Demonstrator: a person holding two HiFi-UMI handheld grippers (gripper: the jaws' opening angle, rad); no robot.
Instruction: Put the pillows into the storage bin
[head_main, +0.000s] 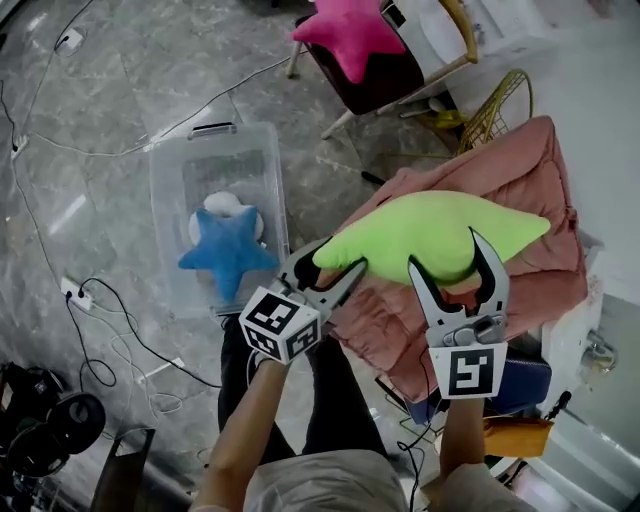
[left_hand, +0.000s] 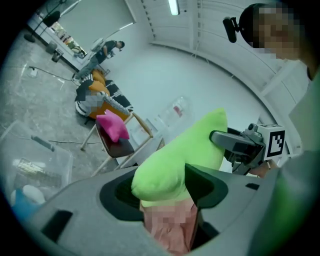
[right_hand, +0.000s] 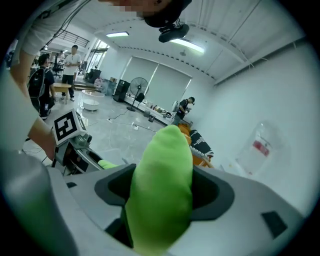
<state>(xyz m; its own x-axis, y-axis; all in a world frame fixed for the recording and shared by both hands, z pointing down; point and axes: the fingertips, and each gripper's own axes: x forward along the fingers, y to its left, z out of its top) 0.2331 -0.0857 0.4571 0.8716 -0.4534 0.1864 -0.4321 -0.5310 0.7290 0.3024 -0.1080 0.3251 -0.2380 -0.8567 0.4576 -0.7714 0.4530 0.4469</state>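
Observation:
A lime-green star pillow (head_main: 430, 230) hangs in the air above a pink quilt, held by both grippers. My left gripper (head_main: 340, 260) is shut on its left arm, which fills the jaws in the left gripper view (left_hand: 165, 170). My right gripper (head_main: 448, 258) is shut on a lower arm of the green pillow (right_hand: 160, 195). The clear storage bin (head_main: 170, 190) stands on the floor to the left. It holds a blue star pillow (head_main: 226, 252) lying over a white pillow (head_main: 224, 205). A pink star pillow (head_main: 350, 30) lies on a chair at the top.
The pink quilt (head_main: 520, 170) covers a raised surface under the green pillow. A wooden-legged chair (head_main: 390, 80) stands beyond the bin, with a yellow wire basket (head_main: 497, 110) beside it. Cables (head_main: 110, 330) trail over the marble floor on the left. People stand far off across the room.

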